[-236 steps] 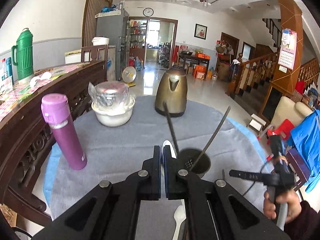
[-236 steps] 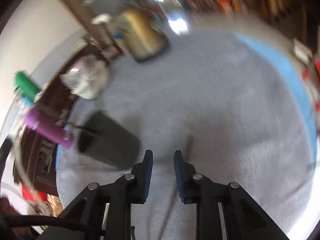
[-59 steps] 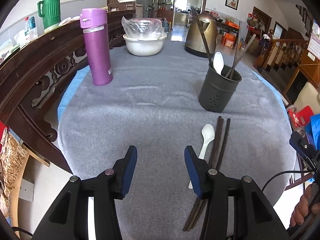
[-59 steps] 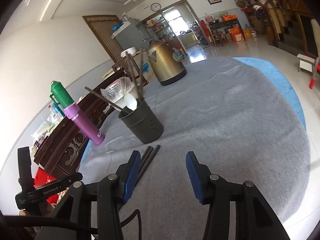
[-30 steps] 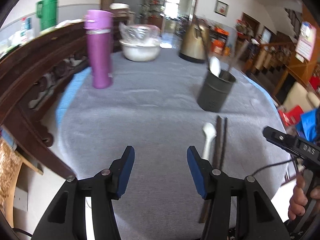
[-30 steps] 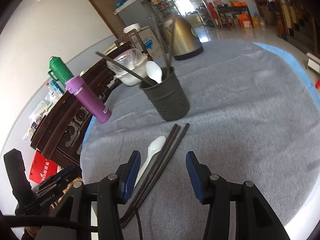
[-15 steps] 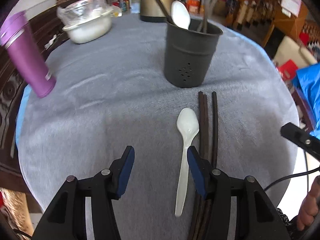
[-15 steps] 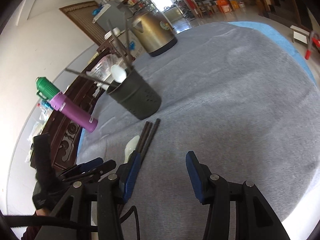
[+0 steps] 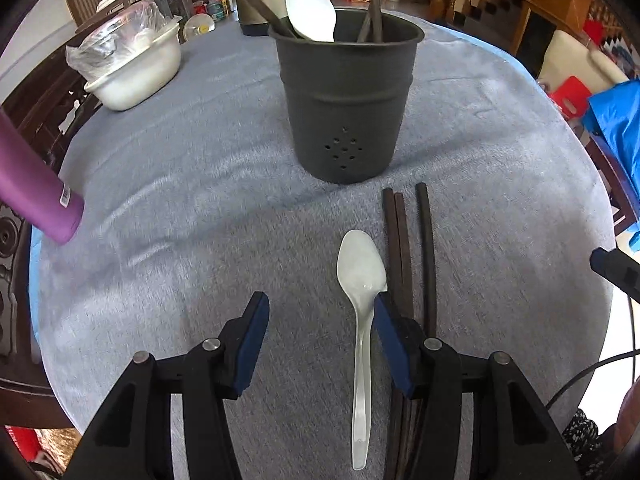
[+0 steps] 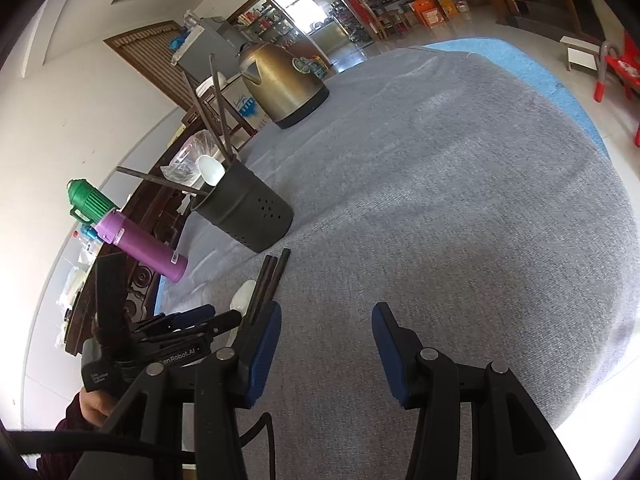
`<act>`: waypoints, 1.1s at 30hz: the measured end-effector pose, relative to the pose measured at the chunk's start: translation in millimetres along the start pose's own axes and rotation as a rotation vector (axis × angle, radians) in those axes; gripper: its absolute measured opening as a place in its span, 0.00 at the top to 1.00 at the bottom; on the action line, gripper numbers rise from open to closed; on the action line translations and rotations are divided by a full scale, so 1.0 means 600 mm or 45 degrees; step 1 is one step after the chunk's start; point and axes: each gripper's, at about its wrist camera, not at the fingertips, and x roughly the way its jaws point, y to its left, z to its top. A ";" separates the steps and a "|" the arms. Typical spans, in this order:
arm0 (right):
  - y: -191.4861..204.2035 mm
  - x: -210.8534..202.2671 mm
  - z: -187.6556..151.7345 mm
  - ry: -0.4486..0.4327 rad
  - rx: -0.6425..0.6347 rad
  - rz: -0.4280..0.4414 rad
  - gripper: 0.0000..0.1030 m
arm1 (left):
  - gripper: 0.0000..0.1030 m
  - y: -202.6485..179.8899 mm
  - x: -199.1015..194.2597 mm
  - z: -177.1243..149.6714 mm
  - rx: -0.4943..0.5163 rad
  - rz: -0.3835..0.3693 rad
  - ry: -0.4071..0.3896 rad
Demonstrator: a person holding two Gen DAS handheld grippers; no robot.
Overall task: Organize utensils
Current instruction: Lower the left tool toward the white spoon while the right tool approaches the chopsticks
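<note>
A dark utensil holder (image 9: 346, 100) stands on the grey tablecloth, holding a white spoon (image 9: 310, 10) and several dark chopsticks. A second white spoon (image 9: 362, 280) lies flat in front of it, with three dark chopsticks (image 9: 408, 240) beside it on the right. My left gripper (image 9: 320, 316) is open, low over the cloth, its right finger (image 9: 392, 340) next to the spoon's handle. My right gripper (image 10: 326, 332) is open and empty above bare cloth, right of the chopsticks (image 10: 268, 280) and holder (image 10: 248, 212).
A purple flask (image 9: 32, 184) lies at the left, a white bowl with a plastic-wrapped dish (image 9: 132, 64) at back left, a brass kettle (image 10: 280, 80) behind the holder. A green thermos (image 10: 88, 200) sits on the wooden sideboard. The table edge runs close at front.
My left gripper has moved forward and down toward the lying spoon, which now sits partly between its fingers. My right gripper has stayed open and shifted slightly.
</note>
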 end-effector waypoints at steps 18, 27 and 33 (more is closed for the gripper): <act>0.039 0.076 0.033 0.161 -0.022 0.039 0.63 | 0.43 0.064 0.012 0.004 -0.189 -0.045 0.000; 0.072 0.173 0.071 0.231 -0.059 0.016 0.80 | 0.43 0.065 -0.010 -0.058 -0.254 -0.003 -0.044; 0.092 0.207 0.065 0.251 -0.135 -0.053 0.83 | 0.44 0.059 -0.034 -0.108 -0.303 0.001 -0.036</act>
